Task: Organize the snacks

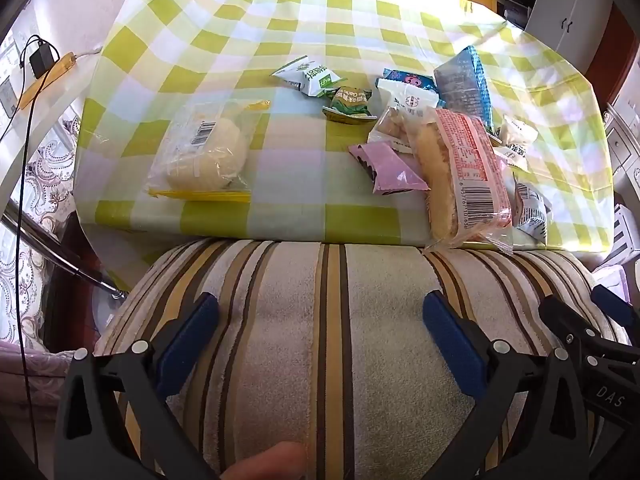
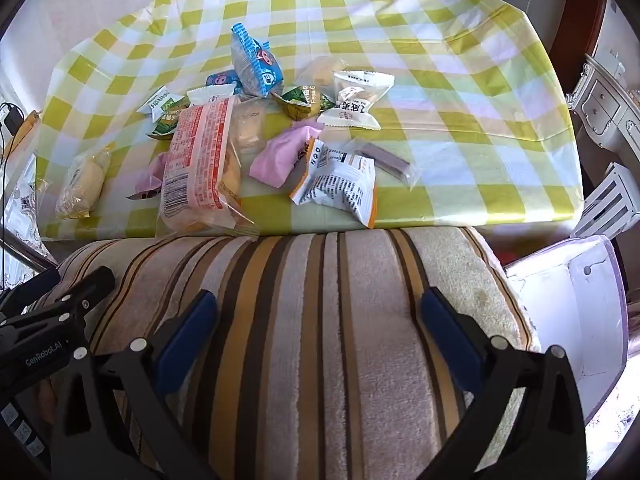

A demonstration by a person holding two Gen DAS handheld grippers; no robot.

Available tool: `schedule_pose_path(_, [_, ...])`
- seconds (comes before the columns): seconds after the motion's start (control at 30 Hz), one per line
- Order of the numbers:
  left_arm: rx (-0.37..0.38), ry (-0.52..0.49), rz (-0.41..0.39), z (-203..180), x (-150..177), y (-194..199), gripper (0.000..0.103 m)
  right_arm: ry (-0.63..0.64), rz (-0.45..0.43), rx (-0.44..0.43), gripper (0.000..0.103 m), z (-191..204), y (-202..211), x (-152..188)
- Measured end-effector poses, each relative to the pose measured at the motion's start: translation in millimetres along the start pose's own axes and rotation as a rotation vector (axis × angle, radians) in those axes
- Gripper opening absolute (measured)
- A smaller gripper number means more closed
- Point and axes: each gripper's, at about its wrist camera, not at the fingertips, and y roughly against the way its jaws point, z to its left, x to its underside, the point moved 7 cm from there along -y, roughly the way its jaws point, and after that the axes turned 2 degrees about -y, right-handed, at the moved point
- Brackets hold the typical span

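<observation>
From my left gripper (image 1: 320, 320), jaws spread wide and empty over the striped cushion (image 1: 304, 320), I am seeing nothing sorted: a clear bun bag (image 1: 204, 152) lying apart from the heap.

My right gripper (image 2: 320, 316), equally wide and empty, is facing mixed snack packets (image 2: 256, 136) piled on the green-checked tablecloth (image 2: 460, 120); no container showing.

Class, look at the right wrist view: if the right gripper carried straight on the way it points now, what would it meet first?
Most likely the striped beige and brown fabric cushion, which fills the space between the open right gripper fingers. The snack packets lie farther off, on the table; depth is hard to judge.
</observation>
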Motion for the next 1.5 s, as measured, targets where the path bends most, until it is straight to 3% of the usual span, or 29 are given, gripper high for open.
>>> schedule_pose_path(0.47, [0.034,0.014,-0.020,9.4,-5.0,4.7,0.099,-0.001,0.000,-0.003,0.102,1.3,-0.4,-0.7])
schedule_pose_path(1.5, [0.029,0.015,-0.026,5.2,-0.4,4.1,0.099,0.001,0.000,0.000,0.102,1.5,-0.4,-0.9])
